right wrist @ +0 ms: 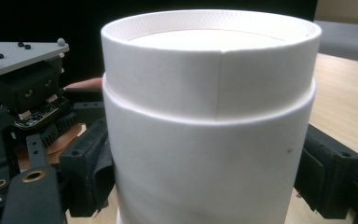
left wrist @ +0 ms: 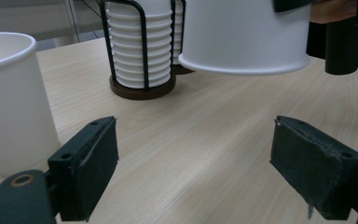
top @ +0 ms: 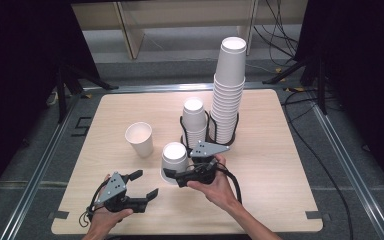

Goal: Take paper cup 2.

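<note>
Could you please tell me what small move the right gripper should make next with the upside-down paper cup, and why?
Probably lower it a little until the rim meets the table. The right gripper has its fingers closed on the upside-down paper cup, whose rim hangs just clear of the wood in the left gripper view, with bare surface beneath.

upright white cup (top: 139, 139) at left of centre on the wooden table (top: 280, 165); black wire holder (top: 209, 131) further right with a short cup stack (top: 194, 121) and a tall one (top: 227, 90); cables (top: 280, 30) on the far floor.
</note>
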Demonstrator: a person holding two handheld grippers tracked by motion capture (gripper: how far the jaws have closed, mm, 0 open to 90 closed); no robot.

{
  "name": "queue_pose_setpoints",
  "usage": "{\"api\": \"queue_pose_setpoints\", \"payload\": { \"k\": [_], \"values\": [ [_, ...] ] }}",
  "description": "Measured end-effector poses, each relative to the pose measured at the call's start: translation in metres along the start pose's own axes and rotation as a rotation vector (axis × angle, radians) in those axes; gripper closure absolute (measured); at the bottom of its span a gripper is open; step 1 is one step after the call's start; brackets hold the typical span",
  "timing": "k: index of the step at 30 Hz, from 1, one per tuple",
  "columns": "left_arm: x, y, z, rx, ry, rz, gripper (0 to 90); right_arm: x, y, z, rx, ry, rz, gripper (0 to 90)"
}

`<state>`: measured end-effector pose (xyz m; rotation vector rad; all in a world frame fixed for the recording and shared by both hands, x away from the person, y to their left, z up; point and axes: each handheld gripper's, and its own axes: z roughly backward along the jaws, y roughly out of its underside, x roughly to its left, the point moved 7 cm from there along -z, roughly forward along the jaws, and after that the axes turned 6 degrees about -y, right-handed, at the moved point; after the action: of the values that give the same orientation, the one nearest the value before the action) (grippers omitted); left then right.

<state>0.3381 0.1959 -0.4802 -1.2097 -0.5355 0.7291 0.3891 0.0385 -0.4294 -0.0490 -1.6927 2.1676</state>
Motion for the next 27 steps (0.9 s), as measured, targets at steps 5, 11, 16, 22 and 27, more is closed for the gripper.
{"api": "queue_pose_setpoints", "payload": {
  "k": [5, 11, 16, 22, 27],
  "values": [
    [-0.005, -0.002, -0.002, 0.000, 0.017, 0.001, 14.7, 0.005, 0.001, -0.008, 0.005, -0.016, 0.003, 18.3],
    [-0.009, -0.006, -0.007, -0.035, 0.036, 0.017, 14.7, 0.009, 0.003, -0.018, 0.013, -0.034, 0.000, 18.3],
    [-0.009, -0.009, -0.007, -0.029, 0.037, 0.021, 14.4, 0.012, 0.005, -0.022, 0.016, -0.040, 0.004, 18.3],
    [-0.011, -0.010, -0.009, -0.019, 0.048, 0.013, 14.5, 0.013, 0.007, -0.026, 0.021, -0.045, 0.000, 18.4],
    [-0.017, -0.012, -0.017, -0.024, 0.051, 0.020, 10.1, 0.015, 0.006, -0.030, 0.014, -0.059, 0.003, 18.4]
  ]
}}
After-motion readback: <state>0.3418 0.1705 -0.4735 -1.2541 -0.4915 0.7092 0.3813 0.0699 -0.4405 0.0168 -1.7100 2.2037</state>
